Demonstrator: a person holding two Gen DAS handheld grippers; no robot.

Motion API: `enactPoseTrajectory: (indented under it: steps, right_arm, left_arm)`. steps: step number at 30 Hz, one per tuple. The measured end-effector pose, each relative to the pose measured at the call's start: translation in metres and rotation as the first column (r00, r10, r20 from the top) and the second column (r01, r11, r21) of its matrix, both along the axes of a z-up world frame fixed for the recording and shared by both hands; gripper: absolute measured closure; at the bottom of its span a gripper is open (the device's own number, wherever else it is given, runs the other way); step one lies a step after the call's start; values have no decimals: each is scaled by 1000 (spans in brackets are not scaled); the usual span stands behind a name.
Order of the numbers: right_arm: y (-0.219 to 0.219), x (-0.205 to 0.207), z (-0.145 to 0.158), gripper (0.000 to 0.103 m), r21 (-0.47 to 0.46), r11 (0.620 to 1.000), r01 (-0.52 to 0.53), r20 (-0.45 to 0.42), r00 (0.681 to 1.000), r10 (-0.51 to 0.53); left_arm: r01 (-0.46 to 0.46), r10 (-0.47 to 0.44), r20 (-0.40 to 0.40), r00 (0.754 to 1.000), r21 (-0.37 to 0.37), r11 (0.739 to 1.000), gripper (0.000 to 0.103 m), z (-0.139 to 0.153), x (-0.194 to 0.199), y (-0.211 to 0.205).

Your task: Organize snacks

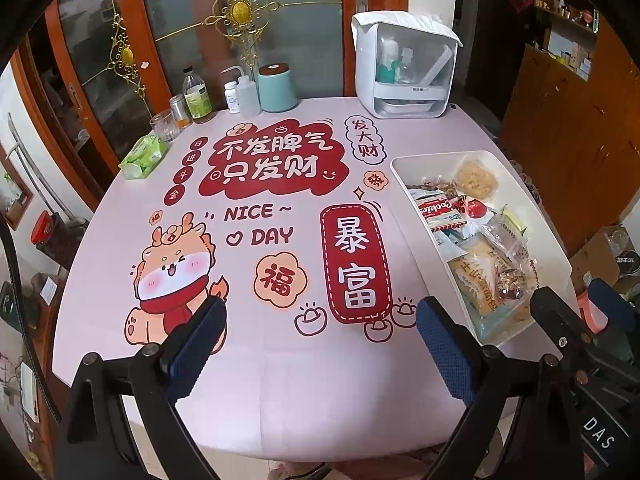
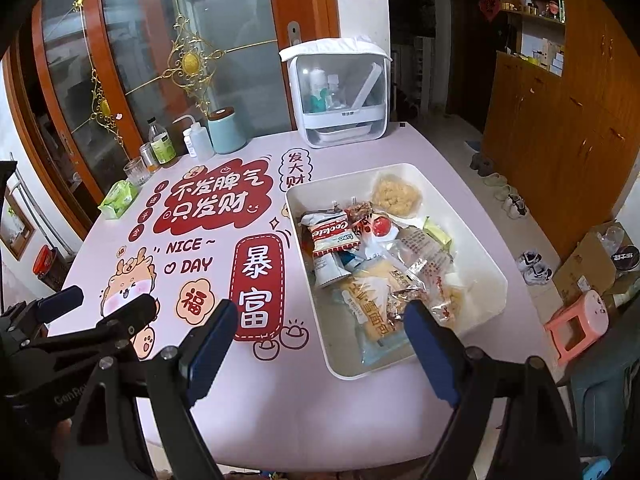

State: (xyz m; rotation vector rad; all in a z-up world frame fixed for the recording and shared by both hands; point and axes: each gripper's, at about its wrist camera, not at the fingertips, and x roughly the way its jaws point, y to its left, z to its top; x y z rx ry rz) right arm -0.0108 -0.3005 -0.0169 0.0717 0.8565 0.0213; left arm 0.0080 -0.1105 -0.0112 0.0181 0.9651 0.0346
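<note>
on the pink printed tablecloth, the white rectangular plastic bin holds piled snack packets, lower ones hidden; left gripper and right gripper spread, empty; handles cut off.
</note>
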Motion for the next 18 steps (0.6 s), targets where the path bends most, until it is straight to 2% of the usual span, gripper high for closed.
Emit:
enactPoseTrajectory:
  steps: [18]
  right_arm:
    - [1,6,-8,17,3,1000,-10,-9,1000,10]
  left_arm:
    - [-6,6,-14,1000,2,1000,8,-5,4,2]
